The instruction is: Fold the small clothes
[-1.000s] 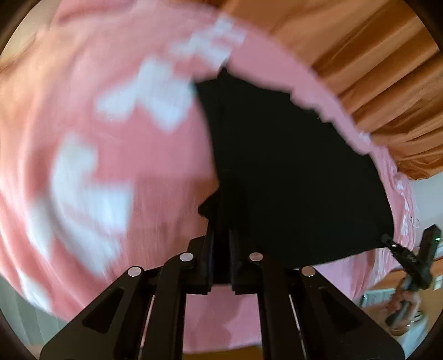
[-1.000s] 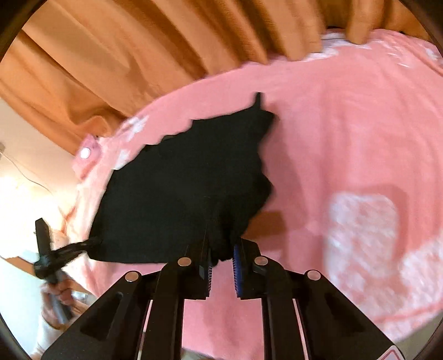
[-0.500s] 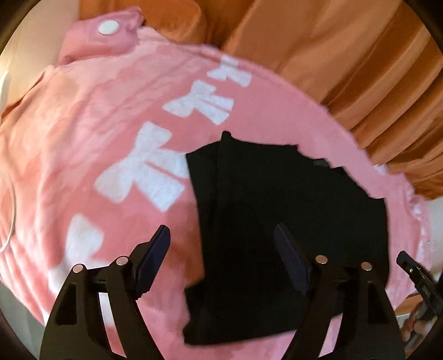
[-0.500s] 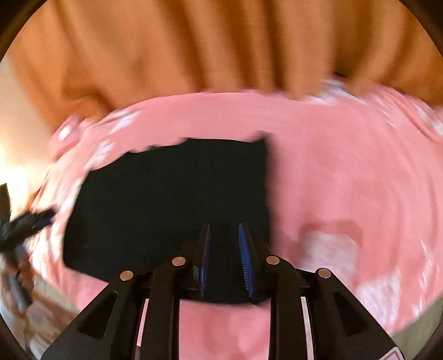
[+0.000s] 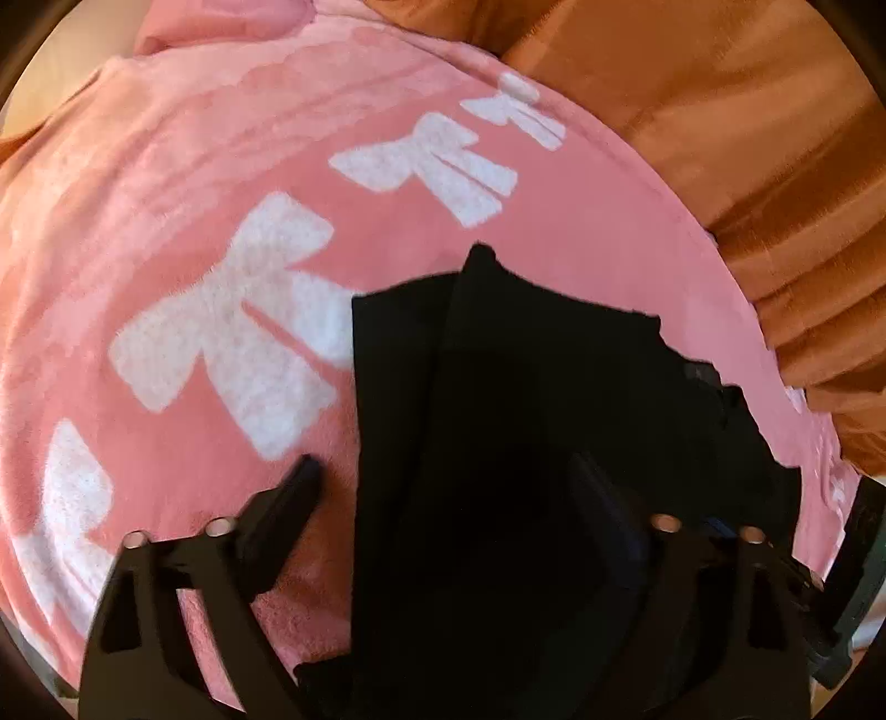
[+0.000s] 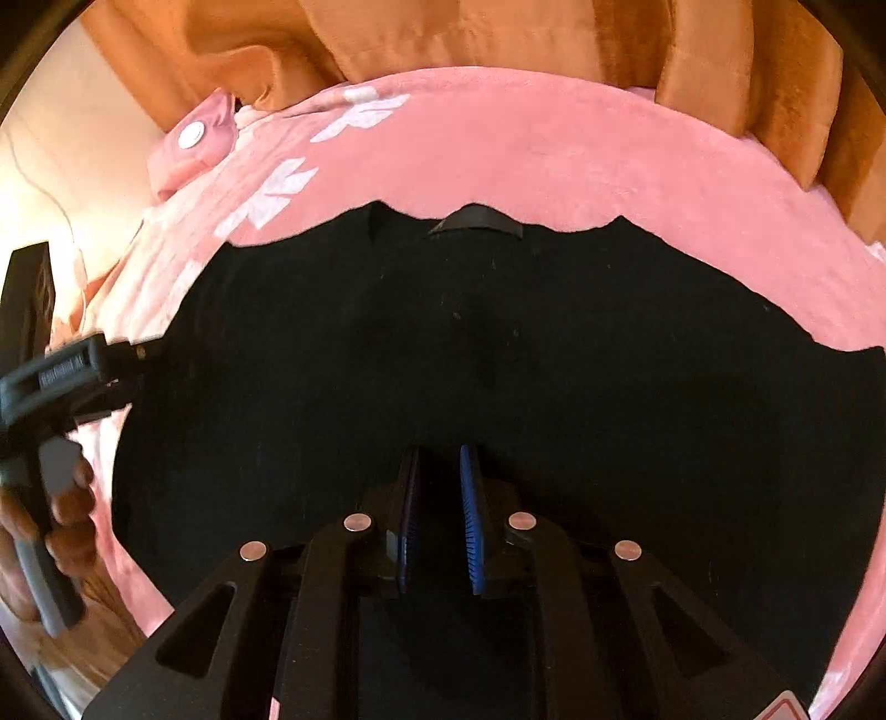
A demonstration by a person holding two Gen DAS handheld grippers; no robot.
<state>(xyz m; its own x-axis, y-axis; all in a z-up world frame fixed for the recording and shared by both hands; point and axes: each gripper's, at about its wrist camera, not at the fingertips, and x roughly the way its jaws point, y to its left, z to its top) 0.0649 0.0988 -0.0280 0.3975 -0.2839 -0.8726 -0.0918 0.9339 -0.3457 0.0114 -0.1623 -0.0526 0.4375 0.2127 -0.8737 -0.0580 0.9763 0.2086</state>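
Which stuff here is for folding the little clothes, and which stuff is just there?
For the folding:
- black garment, lying on the blanket
- left hand-held gripper, jaws closing, nothing pinched
- right hand-held gripper, jaws closing just over the garment, a narrow gap between them

Just there:
- pink blanket with white bows
- orange curtain

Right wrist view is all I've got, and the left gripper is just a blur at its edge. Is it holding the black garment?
Observer: No. The left gripper has its jaws apart and closing, with nothing pinched. The black garment lies flat beneath them.
Operator: Where do its fingers sit?
Observer: One finger is over the pink blanket and the other over the garment, so they straddle its side edge.
Operator: Is the cloth smooth there?
Observer: Not quite. A lengthwise crease runs just inside that edge.
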